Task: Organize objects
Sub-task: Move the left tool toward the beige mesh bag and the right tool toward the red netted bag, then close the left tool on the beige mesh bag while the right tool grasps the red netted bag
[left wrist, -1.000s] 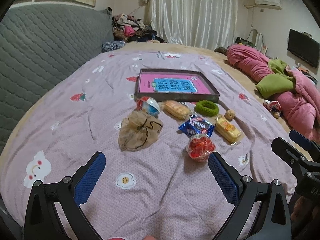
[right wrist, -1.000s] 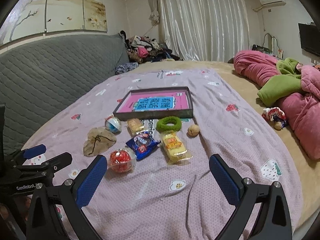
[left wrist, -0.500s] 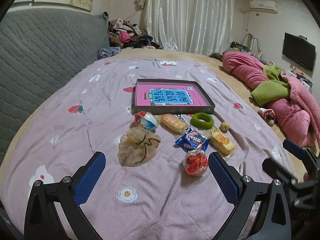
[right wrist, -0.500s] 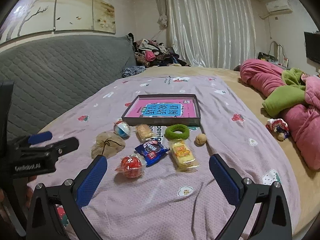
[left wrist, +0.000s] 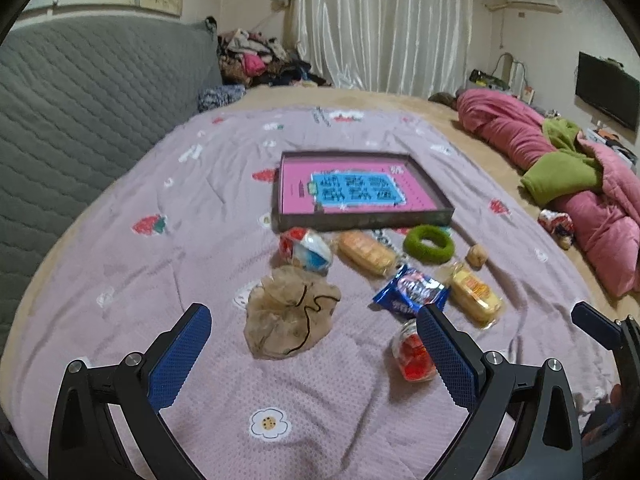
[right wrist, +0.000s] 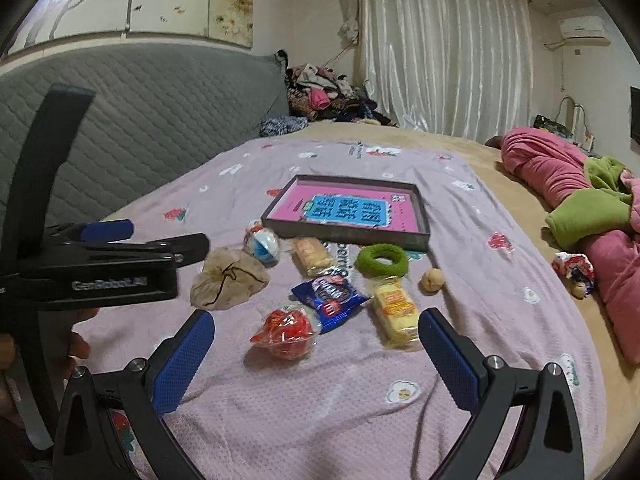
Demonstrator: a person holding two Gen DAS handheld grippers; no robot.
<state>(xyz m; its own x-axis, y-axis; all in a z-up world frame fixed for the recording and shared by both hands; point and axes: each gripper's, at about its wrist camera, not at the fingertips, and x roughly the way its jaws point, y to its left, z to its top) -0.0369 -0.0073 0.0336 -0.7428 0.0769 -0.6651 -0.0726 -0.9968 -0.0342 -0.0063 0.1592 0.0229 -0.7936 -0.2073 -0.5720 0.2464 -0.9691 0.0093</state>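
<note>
A shallow dark tray (left wrist: 362,222) (right wrist: 422,216) with a pink and blue sheet inside lies on a lilac bedspread. In front of it lie a tan mesh pouch (left wrist: 290,316) (right wrist: 228,280), a red-white-blue ball (left wrist: 306,248) (right wrist: 264,242), two wrapped yellow cakes (left wrist: 366,252) (left wrist: 474,292), a green ring (left wrist: 428,243) (right wrist: 382,260), a blue snack packet (left wrist: 410,292) (right wrist: 330,296), a red wrapped snack (left wrist: 412,354) (right wrist: 286,332) and a small tan nut (left wrist: 477,255) (right wrist: 432,279). My left gripper (left wrist: 314,352) is open just short of the pouch. My right gripper (right wrist: 316,360) is open near the red snack. Both hold nothing.
A grey quilted headboard (left wrist: 72,120) rises on the left. Pink and green bedding (left wrist: 568,176) is piled on the right with a small toy (left wrist: 556,224) beside it. Clothes (left wrist: 256,56) are heaped at the far end before white curtains. The left gripper's body (right wrist: 100,264) crosses the right wrist view.
Both grippers have moved forward and lower toward the row of objects, which now look larger. The red snack is now partly behind the left gripper's right finger. Nothing was taken hold of.
</note>
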